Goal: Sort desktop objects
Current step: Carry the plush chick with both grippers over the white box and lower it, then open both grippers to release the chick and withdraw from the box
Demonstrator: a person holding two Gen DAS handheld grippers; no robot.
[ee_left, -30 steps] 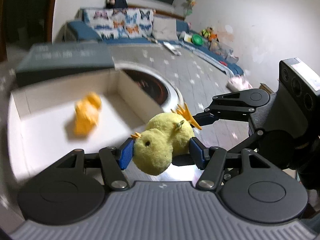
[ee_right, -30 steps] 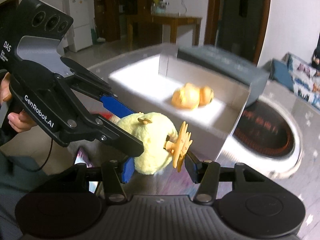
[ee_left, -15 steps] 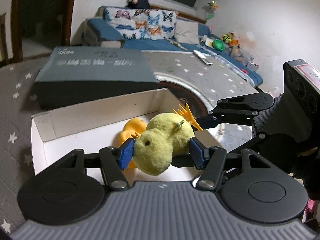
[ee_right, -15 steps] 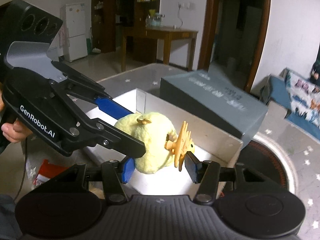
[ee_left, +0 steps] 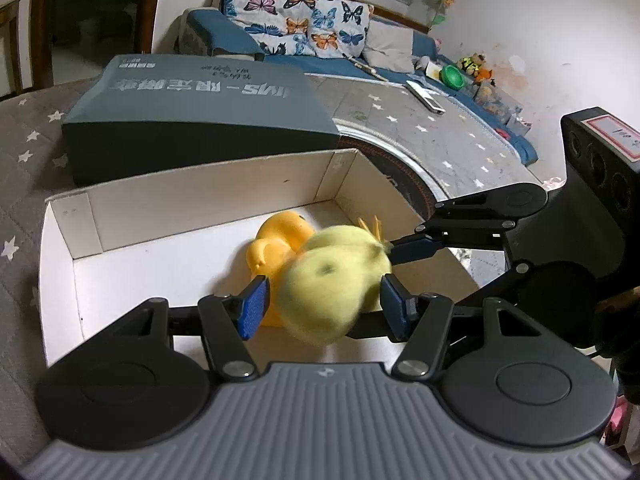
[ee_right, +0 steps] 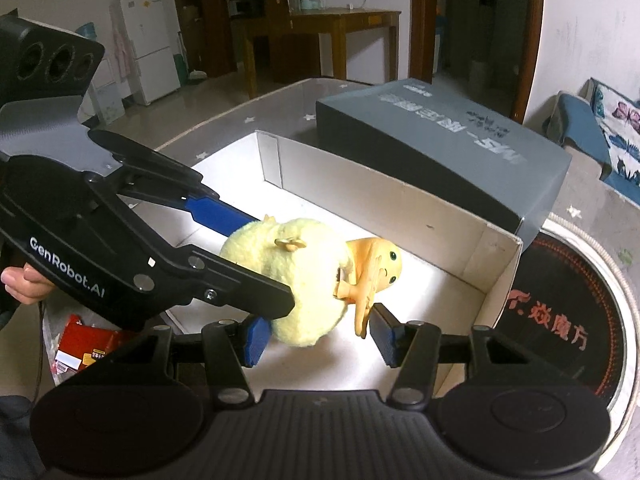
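Observation:
A yellow plush chick hangs blurred over the open white box. My left gripper has its jaws spread; the left pad stands clear of the plush. My right gripper is also open, its blue pads apart on either side of the plush and its orange feet. An orange rubber duck lies inside the box just behind the plush.
A grey box lid lies behind the white box. A round dark mat is on the right. A red packet lies on the table at the left. A sofa stands beyond.
Both grippers carried the plush over the box and lowered it. The left jaws have opened off the plush, which now looks blurred as it drops toward the orange duck.

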